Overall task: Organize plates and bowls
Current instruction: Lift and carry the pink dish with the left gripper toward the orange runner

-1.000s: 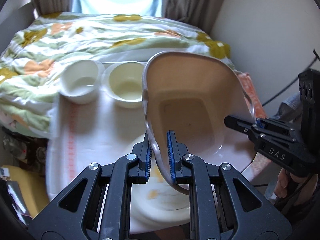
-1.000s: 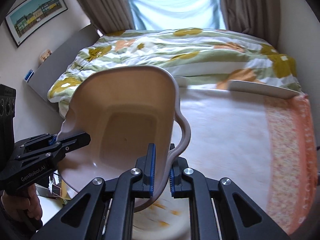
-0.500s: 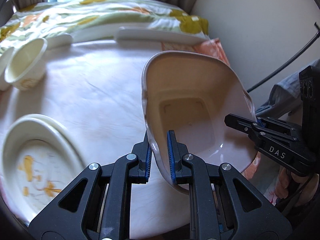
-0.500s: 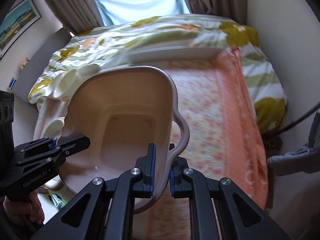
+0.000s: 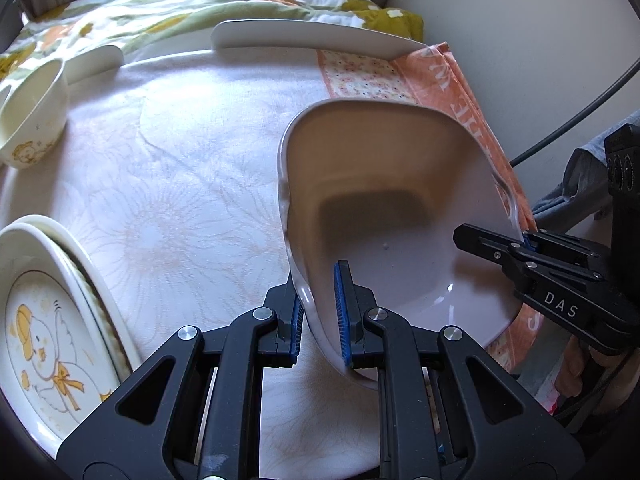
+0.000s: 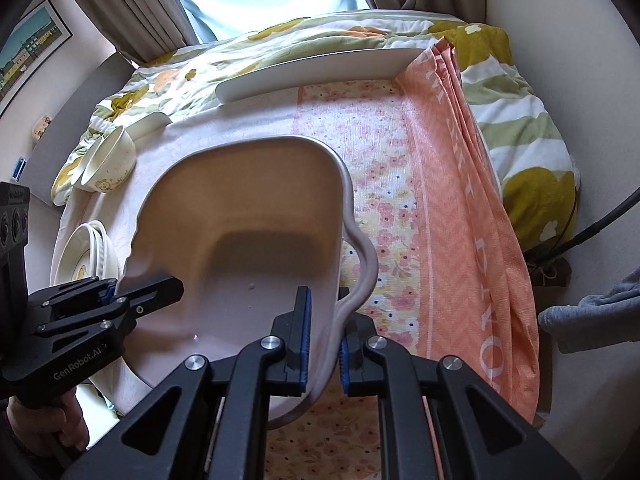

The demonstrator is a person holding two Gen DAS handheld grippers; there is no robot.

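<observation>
Beige squarish deep dish (image 5: pixel 384 216), wavy-rimmed, clamped between left gripper (image 5: pixel 320 312) and right gripper (image 6: pixel 322 332) fingers.

beige dish (image 5: pixel 400 208); orange floral cloth (image 6: pixel 400 184); duck-print plate (image 5: pixel 44 344).

A: Dish (image 5: pixel 400 216) where?
B: Centre-right of left view, above cloth (image 5: pixel 180 200). Plates (image 5: pixel 52 320) lower left, stacked.
A: Bowl (image 5: pixel 32 120)?
B: Upper left edge. Tray (image 5: pixel 312 36) top centre, behind cloth; bedding (image 5: pixel 200 4) behind tray.
</observation>
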